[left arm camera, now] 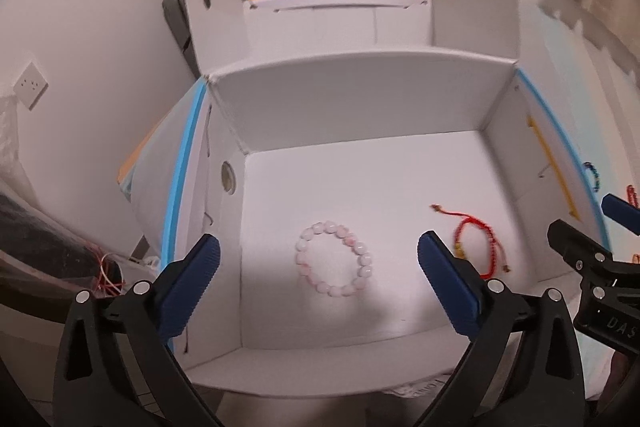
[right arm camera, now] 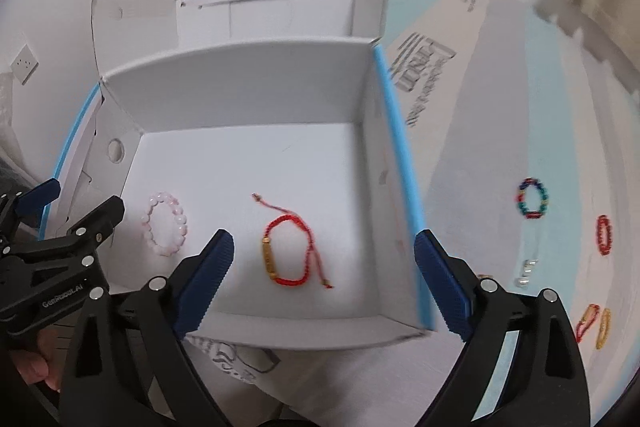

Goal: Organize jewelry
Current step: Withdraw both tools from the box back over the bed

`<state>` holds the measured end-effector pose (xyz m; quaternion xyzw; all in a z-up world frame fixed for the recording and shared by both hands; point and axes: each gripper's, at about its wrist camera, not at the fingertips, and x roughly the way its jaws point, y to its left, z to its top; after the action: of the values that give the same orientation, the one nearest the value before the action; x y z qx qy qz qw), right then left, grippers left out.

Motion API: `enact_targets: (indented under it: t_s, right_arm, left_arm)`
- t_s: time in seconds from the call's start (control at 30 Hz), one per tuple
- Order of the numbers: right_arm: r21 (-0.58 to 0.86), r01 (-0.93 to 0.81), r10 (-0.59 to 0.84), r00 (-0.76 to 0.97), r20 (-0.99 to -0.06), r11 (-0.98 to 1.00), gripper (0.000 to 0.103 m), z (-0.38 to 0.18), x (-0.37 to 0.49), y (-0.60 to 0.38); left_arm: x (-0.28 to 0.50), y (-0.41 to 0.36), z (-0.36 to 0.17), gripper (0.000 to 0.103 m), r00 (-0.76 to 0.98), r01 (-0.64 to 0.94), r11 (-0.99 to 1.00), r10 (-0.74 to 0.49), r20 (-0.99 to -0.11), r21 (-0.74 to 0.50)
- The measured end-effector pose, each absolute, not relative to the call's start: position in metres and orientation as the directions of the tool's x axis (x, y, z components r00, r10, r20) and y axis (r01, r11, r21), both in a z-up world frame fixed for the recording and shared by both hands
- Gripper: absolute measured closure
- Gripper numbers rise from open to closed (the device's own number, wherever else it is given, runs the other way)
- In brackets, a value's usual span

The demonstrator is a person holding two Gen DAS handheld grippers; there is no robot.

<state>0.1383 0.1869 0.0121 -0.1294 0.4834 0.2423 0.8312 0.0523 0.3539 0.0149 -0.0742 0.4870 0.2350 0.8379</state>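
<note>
Motion blur smears small pieces (right arm camera: 527, 273) lying outside the white box (right arm camera: 404, 163), perhaps silver earrings, while the left gripper (right arm camera: 48, 215) is cut off at the frame's edge.

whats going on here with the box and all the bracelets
A person holds two grippers over an open white box; both the left gripper and right gripper are open and empty. A pink bead bracelet and red cord bracelet lie inside. A multicolored bracelet and others wait outside.
</note>
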Motion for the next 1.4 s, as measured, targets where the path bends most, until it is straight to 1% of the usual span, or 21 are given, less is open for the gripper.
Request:
enact_targets:
  t_s: [0.03, 0.1, 0.6, 0.73, 0.8, 1.17, 1.4]
  right_arm:
    - [0.016, -0.524, 0.279, 0.427, -0.86, 0.851, 0.014, 0.017, 0.135, 0.182]
    - [0.018, -0.509, 0.283, 0.448, -0.848, 0.86, 0.01, 0.025, 0.134, 0.169]
    - [-0.002, -0.37, 0.223, 0.565, -0.794, 0.929, 0.01, 0.069, 0.13, 0.057]
    - [0.002, -0.33, 0.208, 0.589, -0.781, 0.944, 0.009, 0.075, 0.127, 0.03]
    - [0.003, -0.311, 0.2, 0.602, -0.773, 0.95, 0.007, 0.077, 0.125, 0.015]
    - [0.008, -0.21, 0.145, 0.646, -0.75, 0.978, 0.007, 0.086, 0.118, -0.055]
    - [0.015, -0.148, 0.11, 0.659, -0.744, 0.989, 0.007, 0.082, 0.116, -0.096]
  left_arm:
    - [0.055, 0.35, 0.019, 0.006, 0.42, -0.46, 0.882, 0.319, -0.85, 0.103]
    - [0.056, 0.339, 0.026, 0.006, 0.442, -0.444, 0.891, 0.311, -0.842, 0.096]
    - [0.07, 0.234, 0.061, 0.006, 0.584, -0.314, 0.949, 0.209, -0.784, 0.02]
    - [0.071, 0.209, 0.065, 0.006, 0.601, -0.276, 0.961, 0.184, -0.778, 0.014]
    - [0.072, 0.196, 0.067, 0.006, 0.611, -0.261, 0.965, 0.175, -0.772, 0.012]
    - [0.081, 0.135, 0.073, 0.006, 0.654, -0.156, 0.988, 0.103, -0.749, -0.001]
    - [0.092, 0.097, 0.068, 0.006, 0.663, -0.093, 0.996, 0.056, -0.746, -0.007]
